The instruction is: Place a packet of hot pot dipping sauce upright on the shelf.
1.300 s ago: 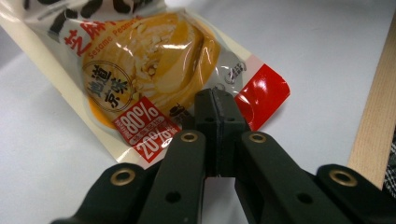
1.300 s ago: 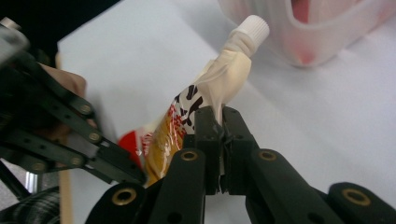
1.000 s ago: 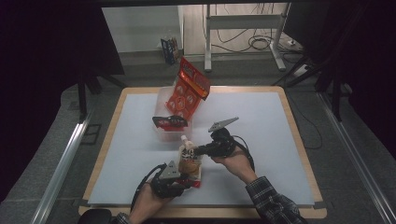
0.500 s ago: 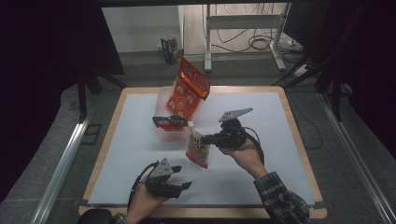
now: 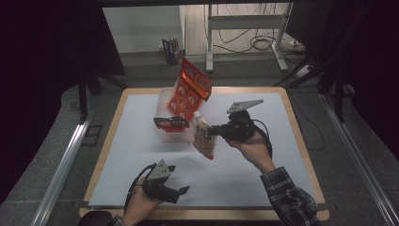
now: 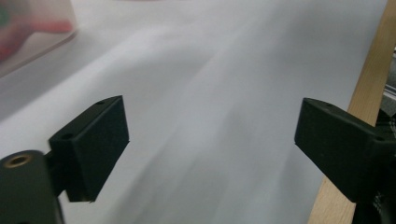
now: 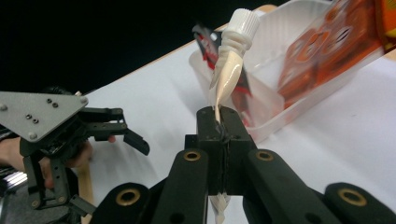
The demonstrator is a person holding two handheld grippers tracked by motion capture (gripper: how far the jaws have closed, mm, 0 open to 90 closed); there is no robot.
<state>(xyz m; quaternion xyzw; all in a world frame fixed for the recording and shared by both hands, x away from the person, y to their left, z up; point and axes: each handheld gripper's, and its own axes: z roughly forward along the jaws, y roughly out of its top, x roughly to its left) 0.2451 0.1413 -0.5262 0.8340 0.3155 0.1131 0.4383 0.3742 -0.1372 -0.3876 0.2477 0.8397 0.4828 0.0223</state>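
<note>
My right gripper (image 5: pixel 214 131) pinches the spouted pouch (image 5: pixel 205 136) by its edge, aloft and tilted just beside the clear bin (image 5: pixel 165 101), which lies up and left of it. My left gripper (image 5: pixel 181 192), jaws just opened and empty, rests near the table's (image 5: pixel 291 141) front edge.

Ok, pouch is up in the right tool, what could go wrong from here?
The right tool pinches the spouted pouch only along its thin edge seam, so it could slip or swing. It hangs close to the clear bin, whose tall red packet leans over the rim; a bump might topple that.
</note>
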